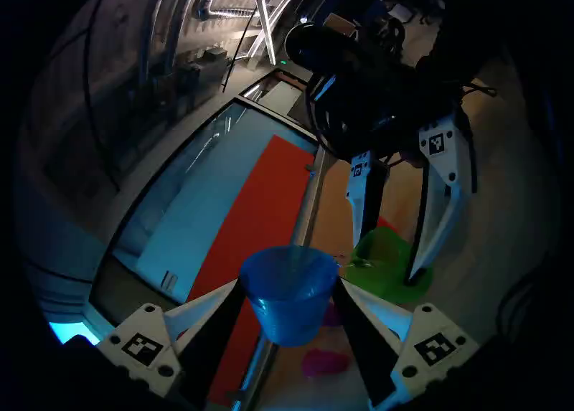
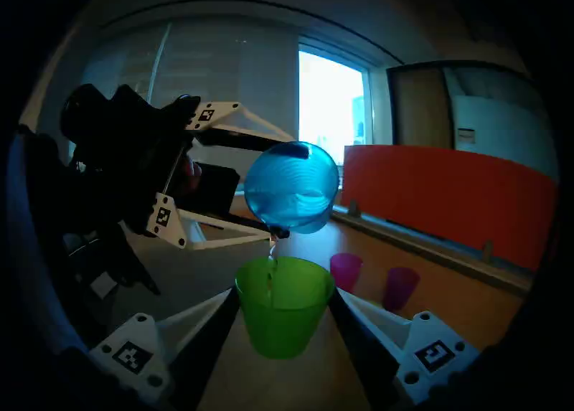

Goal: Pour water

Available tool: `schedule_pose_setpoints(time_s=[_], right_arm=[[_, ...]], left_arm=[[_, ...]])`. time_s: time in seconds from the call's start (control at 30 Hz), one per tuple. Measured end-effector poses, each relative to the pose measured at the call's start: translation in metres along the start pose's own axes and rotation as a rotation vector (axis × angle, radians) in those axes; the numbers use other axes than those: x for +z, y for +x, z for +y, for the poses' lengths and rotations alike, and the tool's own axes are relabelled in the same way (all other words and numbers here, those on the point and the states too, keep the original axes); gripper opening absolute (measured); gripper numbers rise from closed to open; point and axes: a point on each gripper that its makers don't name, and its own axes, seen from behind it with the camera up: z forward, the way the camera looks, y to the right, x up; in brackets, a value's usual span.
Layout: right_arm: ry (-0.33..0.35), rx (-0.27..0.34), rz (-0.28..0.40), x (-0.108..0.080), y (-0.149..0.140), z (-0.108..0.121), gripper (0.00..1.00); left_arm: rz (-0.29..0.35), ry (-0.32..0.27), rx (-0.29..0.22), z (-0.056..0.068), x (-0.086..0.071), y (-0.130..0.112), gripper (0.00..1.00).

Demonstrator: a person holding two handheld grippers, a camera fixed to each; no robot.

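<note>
Two clamped: translucent blue plastic cup (image 2: 290, 185) in left gripper (image 1: 289, 290), 12 o'clock above green plastic cup (image 2: 281, 318) in right gripper (image 2: 283, 300); we'd tilt slowly.

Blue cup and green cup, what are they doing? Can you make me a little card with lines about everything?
pouring: blue cup, tipped over, gripped by the left gripper
catching: green cup, upright just below it, gripped by the right gripper
water: thin stream falling from the blue cup into the green cup
spare: two purple cups, one beside the other, standing on the table
behind: orange panel, bright window
</note>
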Motion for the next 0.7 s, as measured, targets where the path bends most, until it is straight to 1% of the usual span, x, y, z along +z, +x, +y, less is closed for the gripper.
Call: schedule_pose_setpoints(time_s=[0.3,0.7], right_arm=[[0.0,-0.005,0.001,-0.0008,0.0011,-0.0005,0.92],[0.008,-0.012,0.006,-0.0011,0.0039,-0.0039,0.92]], left_arm=[[-0.001,0.01,0.005,-0.0042,-0.0006,-0.0004,0.85],[0.003,0.012,0.028,-0.0083,0.0005,0.0021,0.85]])
